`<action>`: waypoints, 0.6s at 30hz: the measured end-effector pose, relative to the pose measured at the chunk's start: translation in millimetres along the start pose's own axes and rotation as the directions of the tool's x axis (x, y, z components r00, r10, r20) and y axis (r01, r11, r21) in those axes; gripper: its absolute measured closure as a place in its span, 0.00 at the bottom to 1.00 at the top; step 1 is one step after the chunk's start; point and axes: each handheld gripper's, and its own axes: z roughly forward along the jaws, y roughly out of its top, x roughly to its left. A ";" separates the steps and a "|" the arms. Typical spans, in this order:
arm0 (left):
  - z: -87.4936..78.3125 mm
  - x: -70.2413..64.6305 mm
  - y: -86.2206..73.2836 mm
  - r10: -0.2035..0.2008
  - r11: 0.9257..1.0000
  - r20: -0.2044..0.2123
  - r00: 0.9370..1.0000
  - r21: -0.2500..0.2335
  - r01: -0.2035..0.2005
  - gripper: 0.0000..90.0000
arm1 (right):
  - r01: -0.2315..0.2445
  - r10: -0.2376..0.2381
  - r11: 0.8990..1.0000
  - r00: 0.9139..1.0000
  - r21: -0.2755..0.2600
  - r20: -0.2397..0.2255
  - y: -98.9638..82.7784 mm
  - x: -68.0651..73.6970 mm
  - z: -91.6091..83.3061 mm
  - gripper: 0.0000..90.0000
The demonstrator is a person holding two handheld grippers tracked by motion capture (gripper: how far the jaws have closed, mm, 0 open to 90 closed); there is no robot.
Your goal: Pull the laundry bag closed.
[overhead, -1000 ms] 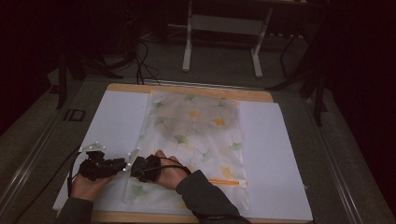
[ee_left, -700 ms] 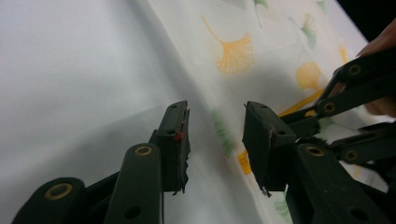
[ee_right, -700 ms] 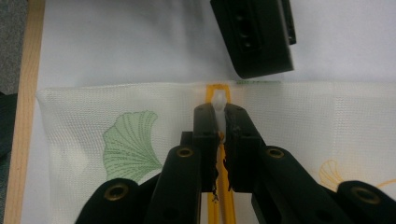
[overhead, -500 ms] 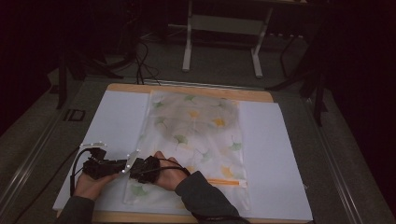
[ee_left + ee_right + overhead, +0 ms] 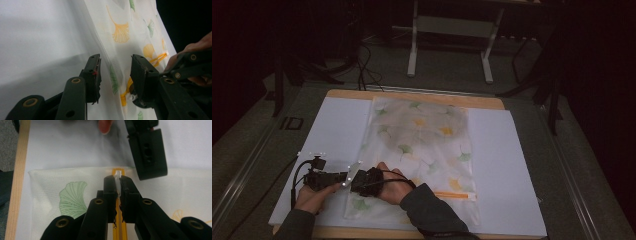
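A white mesh bag (image 5: 422, 135) printed with green and orange ginkgo leaves lies flat on a white sheet (image 5: 337, 125). Its orange zipper (image 5: 452, 195) runs along the near edge. My right gripper (image 5: 117, 180) is shut on the white zipper pull (image 5: 118, 173) near the bag's left corner. In the high view that right gripper (image 5: 357, 180) lies low over the corner. My left gripper (image 5: 115, 65) is open, with the bag's side edge (image 5: 107, 57) between its wide jaws and neither pad pressing on it. In the high view the left gripper (image 5: 343, 179) faces the right one.
The sheet covers a wooden table top (image 5: 347, 94). A metal stand (image 5: 449, 30) and cables sit on the dark floor beyond the table. A black cable (image 5: 297, 180) loops from the left gripper. One left jaw (image 5: 148, 152) hangs just past the zipper pull.
The left hand has shifted slightly beside the bag's corner and its cable loop has swung. The right gripper has stayed shut on the zipper pull.
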 end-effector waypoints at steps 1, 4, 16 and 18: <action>0.9 0.0 -0.1 -0.004 1.000 -0.001 1.000 -0.001 0.004 0.67 | 0.005 -0.005 1.000 1.000 -0.002 -0.001 0.2 0.2 0.1 0.94; 4.1 0.2 -0.3 -0.015 1.000 -0.003 1.000 0.008 0.015 0.69 | 0.010 -0.010 1.000 1.000 -0.004 0.001 0.6 0.8 0.1 0.94; 7.6 3.1 -2.3 -0.067 0.998 0.015 0.998 0.014 0.067 0.92 | 0.016 -0.016 1.000 1.000 0.000 -0.001 0.1 0.6 0.3 0.94; 7.5 2.4 -2.2 -0.069 0.998 0.015 0.998 0.016 0.069 0.93 | 0.014 -0.014 1.000 1.000 0.002 -0.002 -0.3 0.4 1.0 0.94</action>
